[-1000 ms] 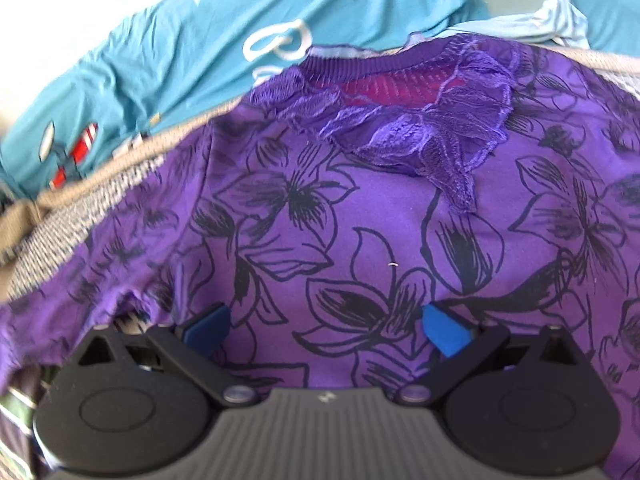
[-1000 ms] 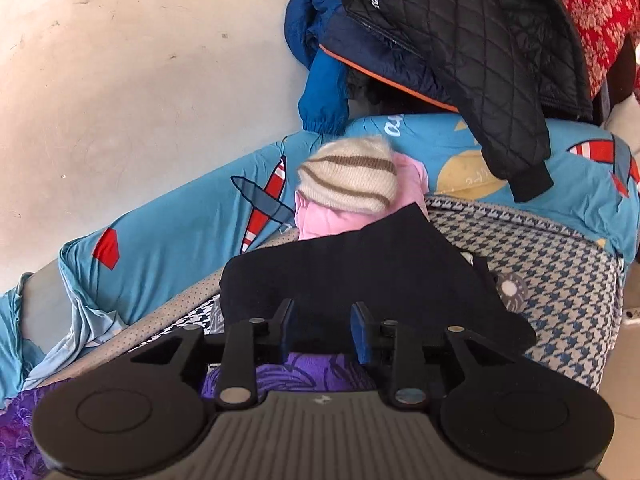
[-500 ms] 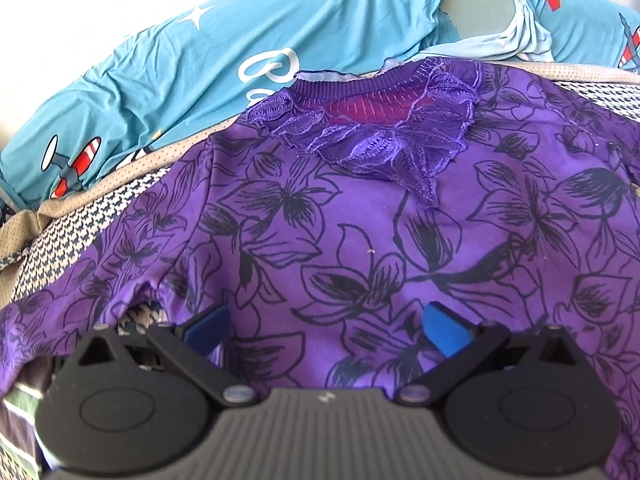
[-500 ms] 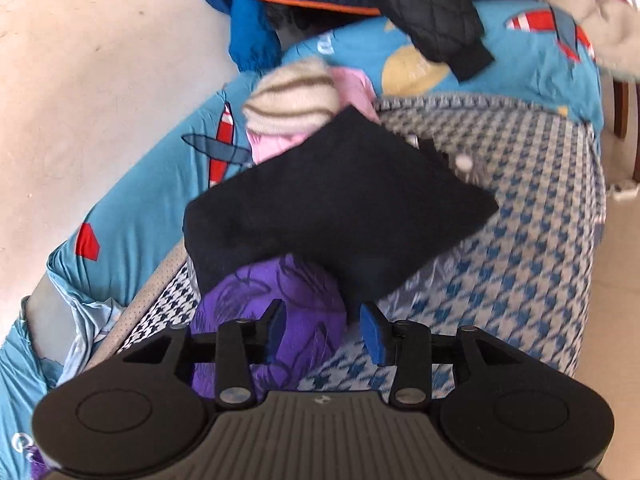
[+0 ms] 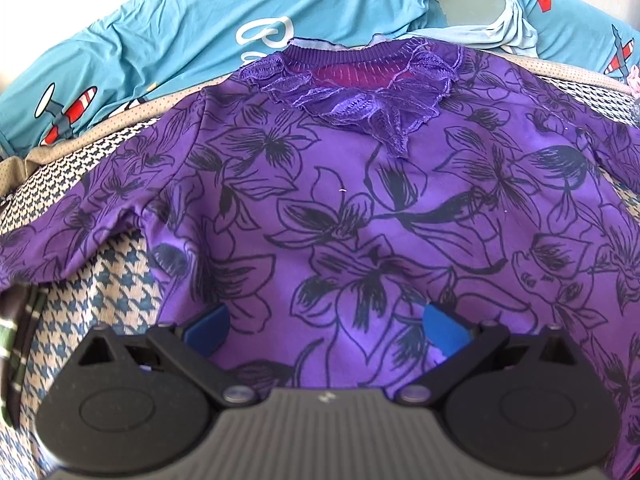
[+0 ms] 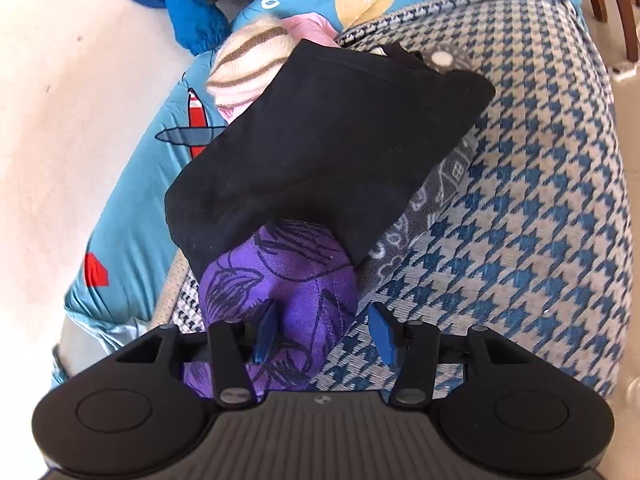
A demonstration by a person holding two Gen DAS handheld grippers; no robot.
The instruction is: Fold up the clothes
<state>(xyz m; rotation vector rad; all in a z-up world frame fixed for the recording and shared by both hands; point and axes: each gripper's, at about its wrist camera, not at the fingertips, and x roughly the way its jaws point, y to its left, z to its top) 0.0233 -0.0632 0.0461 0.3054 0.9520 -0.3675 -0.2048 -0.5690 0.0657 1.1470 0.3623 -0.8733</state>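
A purple top with black flower print (image 5: pixel 352 208) lies spread face up on the houndstooth cover (image 5: pixel 116 280), its lace collar (image 5: pixel 360 92) at the far side. My left gripper (image 5: pixel 326 326) is open above the top's lower body, holding nothing. In the right wrist view one sleeve end of the purple top (image 6: pixel 280 280) lies bunched under the edge of a folded black garment (image 6: pixel 320 152). My right gripper (image 6: pixel 326 334) is open, its left finger over the sleeve, its right over the cover.
A blue quilt with plane print (image 5: pixel 200 28) runs along the far side by the wall. A striped knit hat (image 6: pixel 248 64), a pink garment (image 6: pixel 308 28) and dark jackets (image 6: pixel 192 16) lie beyond the black garment. The houndstooth cover's edge (image 6: pixel 600 120) drops off at right.
My right gripper has opened wider and tilted down toward the purple sleeve. My left gripper has pulled back and risen, so more of the purple top shows.
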